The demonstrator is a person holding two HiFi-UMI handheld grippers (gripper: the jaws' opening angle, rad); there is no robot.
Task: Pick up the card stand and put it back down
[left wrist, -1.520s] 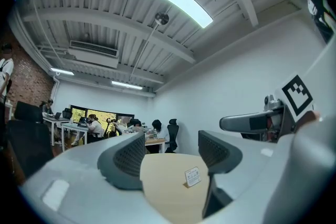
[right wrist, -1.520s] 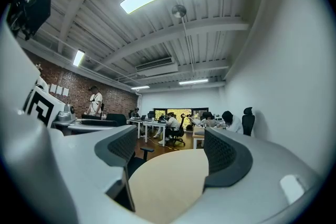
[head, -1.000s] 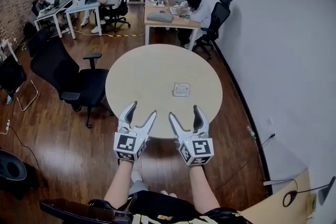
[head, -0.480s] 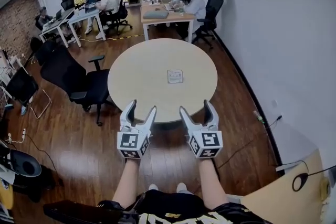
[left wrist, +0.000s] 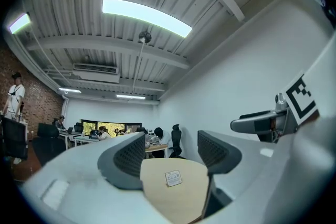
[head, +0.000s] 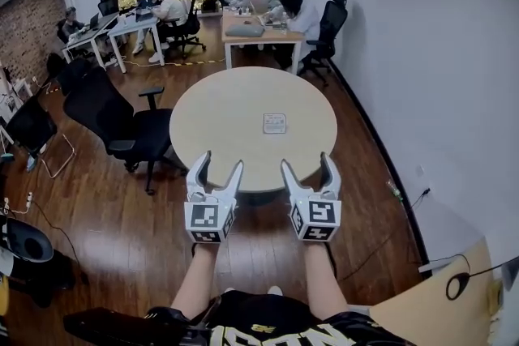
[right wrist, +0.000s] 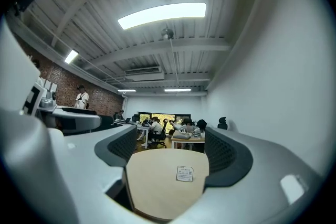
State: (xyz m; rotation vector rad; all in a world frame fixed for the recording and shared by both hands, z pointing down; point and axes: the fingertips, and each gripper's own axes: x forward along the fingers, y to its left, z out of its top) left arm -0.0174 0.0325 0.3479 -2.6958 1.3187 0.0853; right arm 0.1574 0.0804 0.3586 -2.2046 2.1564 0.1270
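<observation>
left gripper (head: 220, 164) is held out at the near edge of the round table (head: 219, 113), jaws spread to a moderate width with nothing between the pads; its own view shows only the tabletop and the small card beyond the gap. right gripper (head: 306, 163) sits just beside it at 3 o'clock, level with it, jaws likewise well apart and empty. the marker cubes on both face up toward the head camera, and a bare forearm runs back from each toward 6 o'clock.

the card stand (head: 274, 123) rests on the tabletop, apart from both grippers: about 1 o'clock from the left one, 11 o'clock from the right one. on the table it lies a little off the middle toward 3 o'clock, with nothing else on the surface.

a black office chair (head: 122, 121) stands at the table's 9 o'clock on the wooden floor (head: 105, 231). at 12 o'clock, well past the table, people sit at desks (head: 255, 28) by a window. a white wall (head: 422, 53) runs along 3 o'clock.
</observation>
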